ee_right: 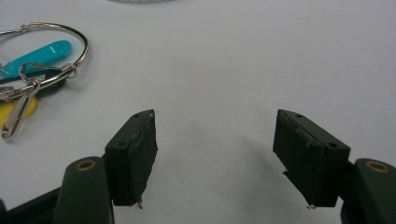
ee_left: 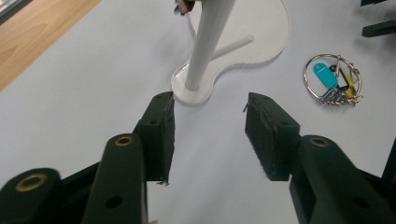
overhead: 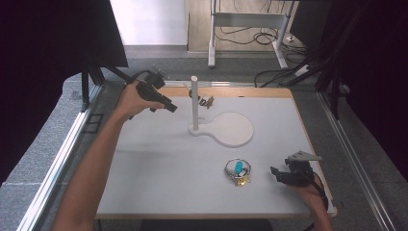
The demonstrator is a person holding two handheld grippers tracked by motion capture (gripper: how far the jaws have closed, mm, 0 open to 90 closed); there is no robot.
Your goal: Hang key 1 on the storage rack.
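Left gripper (ee_left: 210, 123) is held unclenched with nothing between its pads, pointed at the white upright post on a clear paddle-shaped base (ee_left: 205, 42). Right gripper (ee_right: 215, 156) is likewise spread and empty, low over the white tabletop (overhead: 159, 168). Silver key ring with a teal tag (ee_right: 39, 53) is seen lying flat just beside it.

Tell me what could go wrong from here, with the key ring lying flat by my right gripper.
1. The key ring lies flat on the table; the open right gripper may slide over its thin wire rather than grip it.
2. Its keys and blue tag dangle loose and could snag during lifting.
3. The open left gripper is close to the white post; a bump might shift the stand.
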